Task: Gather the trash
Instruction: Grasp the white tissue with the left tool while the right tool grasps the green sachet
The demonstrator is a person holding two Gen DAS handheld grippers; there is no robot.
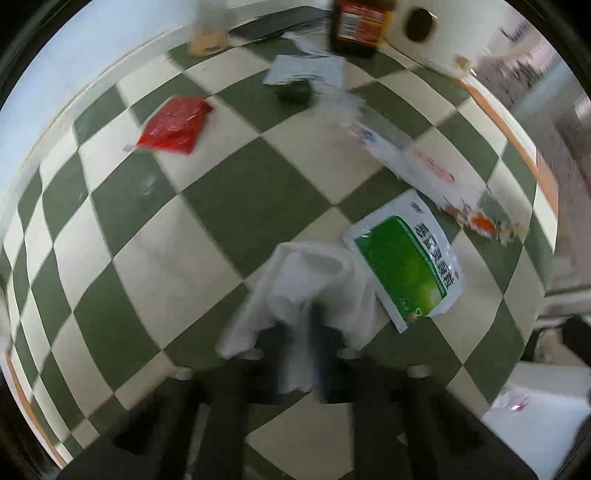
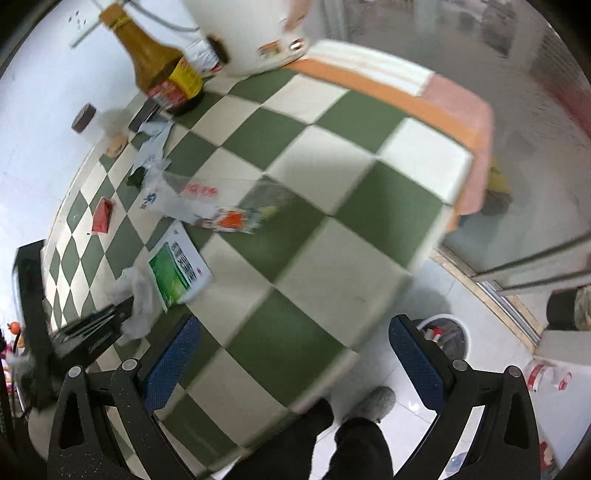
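A crumpled white tissue [image 1: 310,280] lies on the green-and-white checked tablecloth [image 1: 221,206], and my left gripper [image 1: 312,332] is shut on its near edge, the fingers blurred. Touching the tissue on the right is a green-and-white sachet [image 1: 406,262]. Farther off lie a red packet [image 1: 173,125], a clear plastic bag with red print [image 1: 417,162] and an orange-printed wrapper [image 1: 480,221]. In the right wrist view my right gripper [image 2: 295,354] is open over the table's near edge, nothing between its blue pads [image 2: 170,358]. The left gripper [image 2: 99,317] shows there at the tissue [image 2: 136,295].
A dark sauce bottle [image 2: 162,70], a white appliance [image 2: 251,33], a small capped jar [image 2: 96,125] and loose papers [image 1: 306,70] stand at the table's far side. On the floor to the right are a white bin [image 2: 447,336] with trash and a person's legs [image 2: 354,435].
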